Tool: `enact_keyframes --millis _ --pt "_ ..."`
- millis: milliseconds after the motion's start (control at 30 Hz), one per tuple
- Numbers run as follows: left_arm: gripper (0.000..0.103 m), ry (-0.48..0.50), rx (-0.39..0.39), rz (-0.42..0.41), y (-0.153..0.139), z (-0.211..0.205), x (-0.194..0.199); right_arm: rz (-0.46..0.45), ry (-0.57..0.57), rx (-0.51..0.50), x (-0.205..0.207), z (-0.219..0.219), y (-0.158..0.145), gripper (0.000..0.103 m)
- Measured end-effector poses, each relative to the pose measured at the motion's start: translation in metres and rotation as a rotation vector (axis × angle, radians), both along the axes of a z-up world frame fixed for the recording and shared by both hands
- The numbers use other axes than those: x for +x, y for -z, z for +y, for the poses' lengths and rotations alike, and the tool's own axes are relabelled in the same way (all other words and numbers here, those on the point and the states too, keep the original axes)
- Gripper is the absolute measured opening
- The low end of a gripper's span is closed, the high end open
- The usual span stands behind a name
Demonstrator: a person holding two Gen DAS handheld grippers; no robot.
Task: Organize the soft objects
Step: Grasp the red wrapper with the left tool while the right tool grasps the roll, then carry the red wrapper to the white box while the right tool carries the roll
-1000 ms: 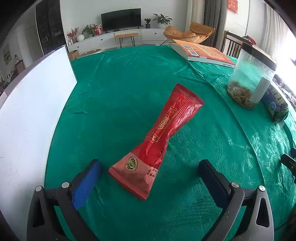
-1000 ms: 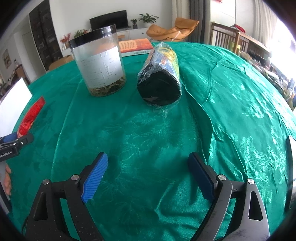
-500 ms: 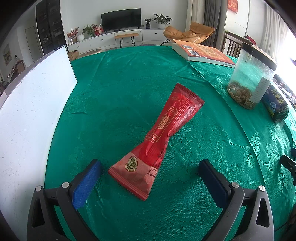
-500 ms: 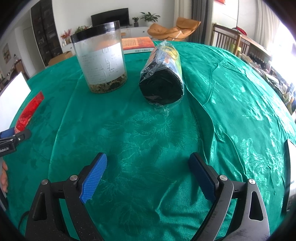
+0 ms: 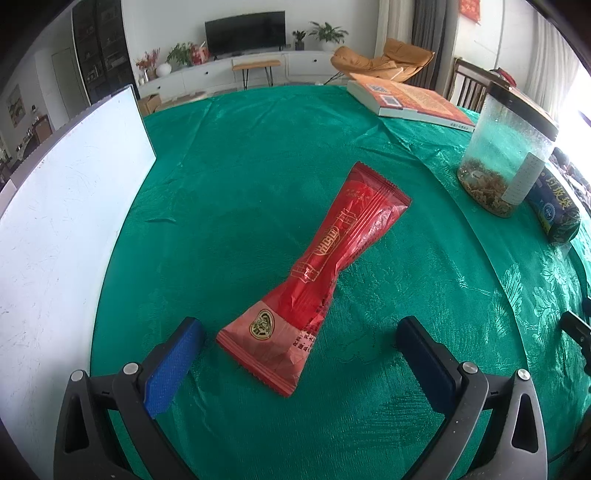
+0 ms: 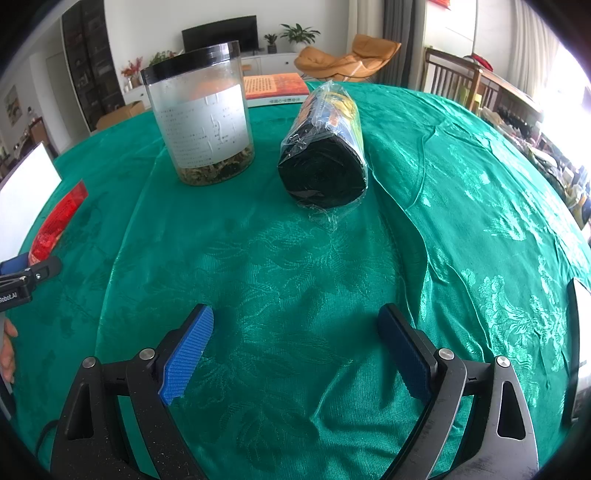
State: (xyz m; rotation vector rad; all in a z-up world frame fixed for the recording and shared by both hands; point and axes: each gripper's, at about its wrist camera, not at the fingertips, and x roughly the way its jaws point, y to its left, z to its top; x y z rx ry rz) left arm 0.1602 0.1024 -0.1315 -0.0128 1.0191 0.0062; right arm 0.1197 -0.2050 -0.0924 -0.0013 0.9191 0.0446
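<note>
Green tablecloth; jar holds dried bits.

The room behind was a bright living room with plain white walls. A black flat-screen TV sat on a long low white media cabinet, with leafy green potted plants and a red flower arrangement along it. A tan leather lounge chair sat off to the right near grey curtains. A dark wooden slatted chair stood by the window side, where daylight was totally blown out. A tall dark shelving unit took the left.
</note>
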Motion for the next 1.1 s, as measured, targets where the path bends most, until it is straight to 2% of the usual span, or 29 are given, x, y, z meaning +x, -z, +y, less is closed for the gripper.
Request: enact_keyframes --millis 67,100,133,167,200,233,267,300,467,533,600,633,667,700,733,833,967,1100 --pt "0.103 0.002 -0.004 0.104 -0.002 -0.003 0.011 0.000 -0.004 0.005 0.000 0.000 -0.001 0.093" --pt "0.102 0.012 -0.007 0.125 -0.003 -0.004 0.014 0.001 -0.008 0.019 -0.001 -0.002 -0.002 0.092" --pt "0.095 0.021 -0.004 0.116 -0.005 -0.006 0.014 -0.002 0.000 0.053 -0.002 -0.008 -0.004 0.091" --pt "0.093 0.029 0.003 0.098 -0.006 -0.007 0.012 -0.013 0.025 0.117 -0.004 -0.019 -0.008 0.091" --pt "0.086 0.036 0.011 0.080 -0.007 -0.008 0.010 -0.033 0.058 0.187 -0.006 -0.032 -0.013 0.091" --pt "0.068 0.048 0.005 0.060 -0.009 -0.009 0.007 -0.055 0.097 0.243 -0.007 -0.045 -0.018 0.091" --pt "0.057 0.056 -0.001 0.043 -0.012 -0.010 0.005 -0.071 0.146 0.286 -0.006 -0.060 -0.024 0.091" --pt "0.039 0.062 -0.001 0.034 -0.014 -0.011 0.005 -0.070 0.171 0.306 0.001 -0.071 -0.030 0.091" --pt "0.037 0.065 -0.054 0.018 -0.014 -0.009 0.005 -0.015 0.203 0.360 0.071 -0.102 -0.065 0.091" --pt "0.037 0.052 -0.096 0.010 -0.015 -0.007 0.003 0.059 0.177 0.398 0.109 -0.098 -0.064 0.091" --pt "0.036 0.043 -0.141 -0.002 -0.018 -0.004 0.000 0.180 0.126 0.439 0.140 -0.089 -0.045 0.090" --pt "0.036 0.045 -0.152 -0.013 -0.021 -0.004 -0.002 0.239 0.109 0.446 0.150 -0.085 -0.034 0.083" --pt "0.036 0.047 -0.159 -0.028 -0.025 -0.003 -0.004 0.276 0.099 0.432 0.155 -0.081 -0.024 0.061" --pt "0.035 0.049 -0.169 -0.044 -0.030 -0.002 -0.006 0.290 0.089 0.415 0.156 -0.079 -0.020 0.053" --pt "0.028 0.052 -0.182 -0.063 -0.036 -0.001 -0.008 0.272 0.087 0.409 0.153 -0.078 -0.023 0.051" --pt "0.028 0.039 -0.235 -0.080 -0.046 0.004 -0.010 0.195 0.095 0.400 0.142 -0.081 -0.043 0.051" --pt "0.028 0.023 -0.269 -0.098 -0.054 0.007 -0.011 0.043 0.082 0.315 0.126 -0.077 -0.095 0.051" --pt "0.027 0.003 -0.299 -0.113 -0.059 0.014 -0.017 -0.016 0.003 0.255 0.116 -0.055 -0.138 0.051"
